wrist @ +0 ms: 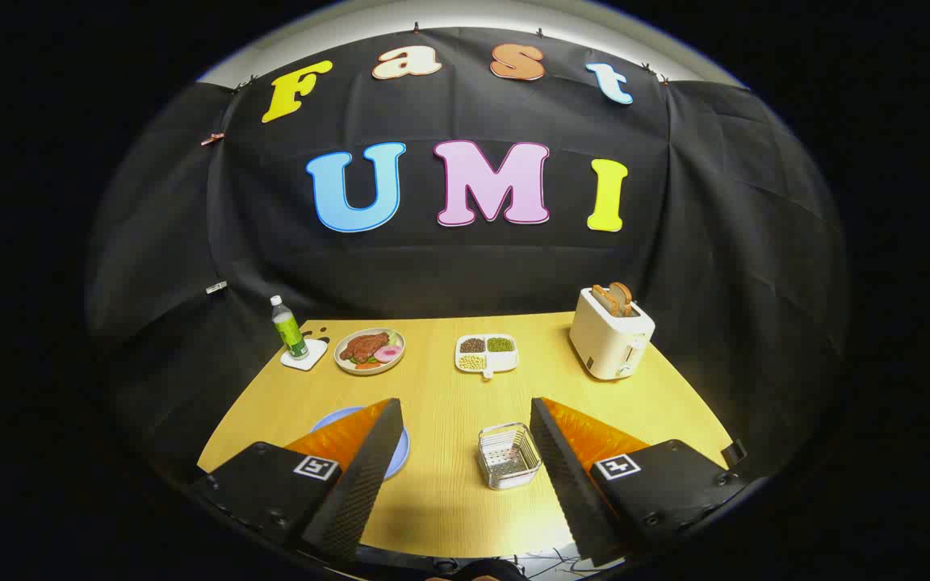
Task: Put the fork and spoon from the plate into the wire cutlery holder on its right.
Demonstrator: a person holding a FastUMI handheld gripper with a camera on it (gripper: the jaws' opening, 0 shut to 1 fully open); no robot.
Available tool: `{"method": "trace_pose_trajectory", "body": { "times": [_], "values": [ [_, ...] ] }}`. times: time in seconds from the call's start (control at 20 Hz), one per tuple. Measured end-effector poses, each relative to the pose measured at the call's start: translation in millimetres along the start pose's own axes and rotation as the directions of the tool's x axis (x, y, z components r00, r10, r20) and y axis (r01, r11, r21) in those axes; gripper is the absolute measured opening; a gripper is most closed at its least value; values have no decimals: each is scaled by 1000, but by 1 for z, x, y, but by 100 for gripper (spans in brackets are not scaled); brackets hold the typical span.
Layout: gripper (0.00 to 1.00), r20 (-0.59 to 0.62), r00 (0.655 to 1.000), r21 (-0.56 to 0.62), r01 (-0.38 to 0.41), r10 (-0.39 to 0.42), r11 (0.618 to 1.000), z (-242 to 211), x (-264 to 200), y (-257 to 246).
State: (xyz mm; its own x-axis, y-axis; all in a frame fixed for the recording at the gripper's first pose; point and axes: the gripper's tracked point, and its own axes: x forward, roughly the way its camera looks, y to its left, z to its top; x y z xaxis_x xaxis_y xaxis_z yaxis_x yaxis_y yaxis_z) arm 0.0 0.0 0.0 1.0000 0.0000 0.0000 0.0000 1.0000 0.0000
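Above near edge of wooden table: gripper held level, fingers spread wide, grasping nothing. Wire cutlery holder between fingers, just beside right one. Blue plate mostly hidden behind left finger; fork, spoon not discernible.

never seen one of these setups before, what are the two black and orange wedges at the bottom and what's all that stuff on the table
Those wedges are the two fingers of a handheld gripper; a camera riding on it looks forward along them. They are spread wide and hold nothing. On the wooden table, a blue plate lies partly behind the left finger, and a wire cutlery holder sits by the right finger. Beyond are a bottle on a coaster, a plate of food, a divided dish and a toaster with bread.
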Motion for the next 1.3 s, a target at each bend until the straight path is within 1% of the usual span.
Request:
{"method": "trace_pose_trajectory", "body": {
  "times": [0.15,0.35,0.45,0.6,0.75,0.9,1.1,1.3],
  "values": [
    [99,2,1000,-2,-6,6,1000,0,1,3],
    [99,38,999,-9,-15,15,1000,11,0,5],
    [99,69,998,-21,-9,10,1000,22,-2,2],
    [99,147,989,-42,10,-4,999,45,-5,-1],
    [99,164,987,-54,10,-1,998,50,-2,1],
    [99,139,990,-62,-20,28,998,44,8,11],
    [99,47,996,-96,-75,80,993,20,33,34],
    [99,-58,984,-122,-174,168,977,-11,63,73]
  ]
}}
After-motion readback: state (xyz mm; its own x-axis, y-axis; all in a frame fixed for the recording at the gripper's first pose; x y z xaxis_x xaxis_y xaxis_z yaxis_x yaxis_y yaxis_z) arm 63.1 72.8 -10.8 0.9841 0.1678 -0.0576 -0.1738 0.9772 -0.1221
